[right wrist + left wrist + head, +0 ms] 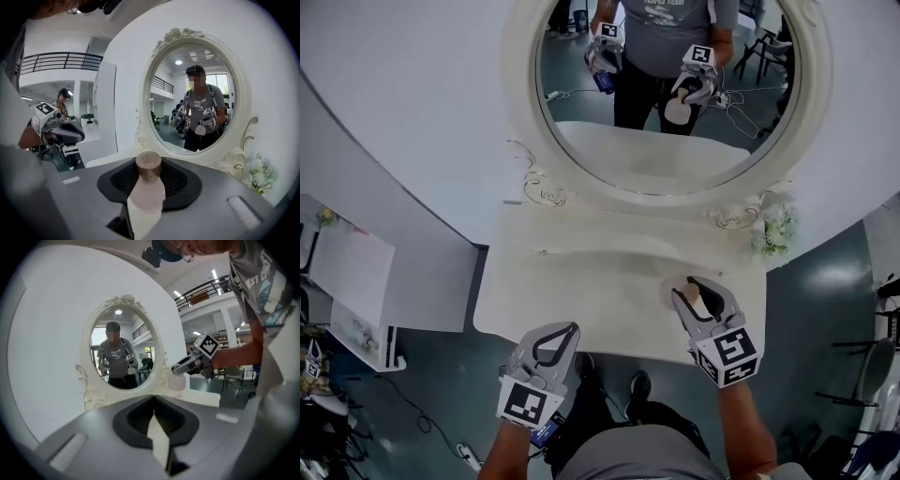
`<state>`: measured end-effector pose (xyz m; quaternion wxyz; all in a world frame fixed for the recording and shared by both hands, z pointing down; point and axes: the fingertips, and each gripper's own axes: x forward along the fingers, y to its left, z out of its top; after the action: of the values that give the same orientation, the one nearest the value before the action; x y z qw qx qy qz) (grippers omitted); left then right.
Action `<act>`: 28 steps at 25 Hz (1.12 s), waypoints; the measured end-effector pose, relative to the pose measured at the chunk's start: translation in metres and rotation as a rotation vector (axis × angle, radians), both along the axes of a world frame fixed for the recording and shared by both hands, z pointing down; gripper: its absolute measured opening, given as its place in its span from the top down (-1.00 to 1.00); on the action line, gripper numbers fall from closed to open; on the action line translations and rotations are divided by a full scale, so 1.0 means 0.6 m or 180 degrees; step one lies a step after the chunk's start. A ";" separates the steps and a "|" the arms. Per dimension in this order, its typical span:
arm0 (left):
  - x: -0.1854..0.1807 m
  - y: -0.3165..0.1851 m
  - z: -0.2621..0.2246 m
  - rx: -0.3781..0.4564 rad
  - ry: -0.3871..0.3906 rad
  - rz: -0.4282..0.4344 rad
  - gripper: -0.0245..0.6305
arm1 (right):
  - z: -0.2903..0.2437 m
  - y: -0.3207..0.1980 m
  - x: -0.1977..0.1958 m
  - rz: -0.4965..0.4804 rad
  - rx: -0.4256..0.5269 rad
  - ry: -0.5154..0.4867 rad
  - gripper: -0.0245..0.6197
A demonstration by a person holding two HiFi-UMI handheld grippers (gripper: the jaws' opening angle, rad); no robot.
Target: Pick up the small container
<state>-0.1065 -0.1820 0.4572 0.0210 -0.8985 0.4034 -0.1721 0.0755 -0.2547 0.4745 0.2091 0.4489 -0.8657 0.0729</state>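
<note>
The right gripper (705, 302) was pinching the container (146, 190), a pale pink bottle with a brown cap, by its body, jaws spread wide around it and the cap pointing out past the fingertips. It was held low over the right front part of the desk (581, 281); whether its base was clear of the top could not be told. The left gripper (153, 416) hung off the desk's front edge, jaws pressed together on nothing. The main risk appeared to be slipping: the bottle looked smooth and rounded, so a loose pinch or a quick tilt might let it slide out. A forward swing could also knock it against the mirror (825, 112) or the flowers (772, 230).
</note>
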 end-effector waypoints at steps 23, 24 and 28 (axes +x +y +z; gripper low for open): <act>0.053 0.031 -0.073 0.0151 -0.0043 0.0086 0.92 | -0.136 0.050 0.095 0.0105 0.0358 0.0021 0.49; 0.055 0.030 -0.073 0.0151 -0.0042 0.0091 0.92 | -0.136 0.050 0.097 0.0110 0.0356 0.0021 0.49; 0.065 0.025 -0.078 0.0166 -0.0045 0.0119 0.92 | -0.140 0.051 0.104 0.0106 0.0365 0.0039 0.49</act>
<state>-0.0678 -0.1672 0.4103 0.0505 -0.9037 0.3908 -0.1674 0.1377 -0.2238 0.3907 0.1870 0.4749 -0.8596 0.0239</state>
